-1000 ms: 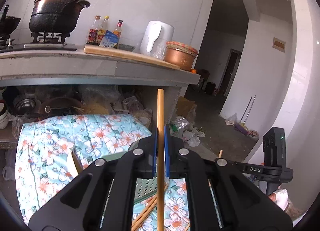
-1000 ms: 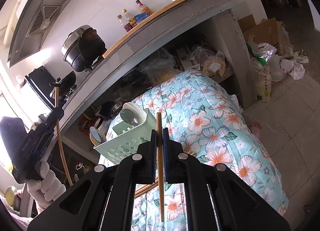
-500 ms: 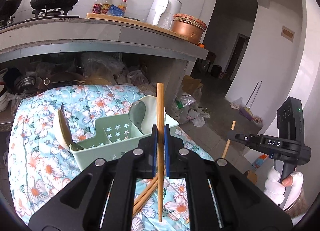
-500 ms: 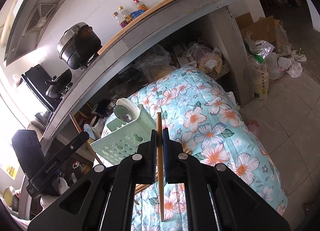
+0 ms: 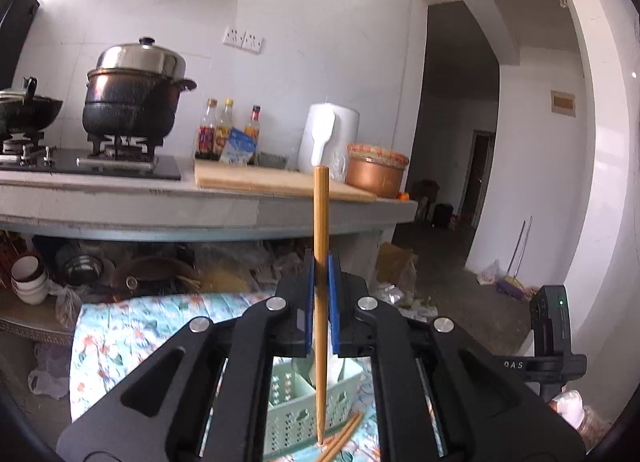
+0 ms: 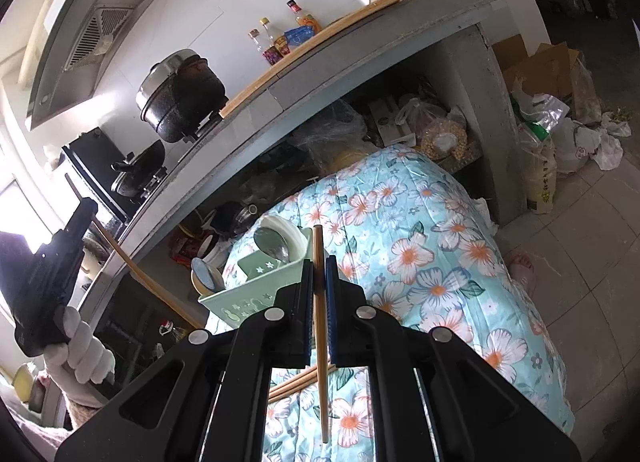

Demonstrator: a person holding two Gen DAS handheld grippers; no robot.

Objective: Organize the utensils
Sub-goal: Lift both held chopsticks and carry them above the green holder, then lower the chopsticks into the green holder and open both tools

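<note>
My left gripper (image 5: pixel 320 262) is shut on an upright wooden chopstick (image 5: pixel 320 213), held high over the pale green utensil caddy (image 5: pixel 294 402). In the right wrist view this gripper (image 6: pixel 86 207) shows at far left in a white-gloved hand (image 6: pixel 80 346), its chopstick (image 6: pixel 152 286) slanting down. My right gripper (image 6: pixel 319 266) is shut on a second chopstick (image 6: pixel 322 382), just in front of the caddy (image 6: pixel 248 298). The caddy holds a metal spoon (image 6: pixel 274 248) and a white ladle (image 6: pixel 294 236). Loose chopsticks (image 6: pixel 296 382) lie on the floral cloth (image 6: pixel 420 262).
A concrete counter (image 5: pixel 200 213) behind the cloth carries a stove with a black pot (image 5: pixel 132 101), bottles (image 5: pixel 228 129), a cutting board (image 5: pixel 260 181), a white appliance (image 5: pixel 328 133) and a copper bowl (image 5: pixel 376 173). Bowls and bags crowd the shelf below. Sacks (image 6: pixel 540 165) stand on the floor.
The left gripper dipped toward the caddy, then rose and tilted up to face the counter, chopstick still held. The right gripper has hardly moved.
</note>
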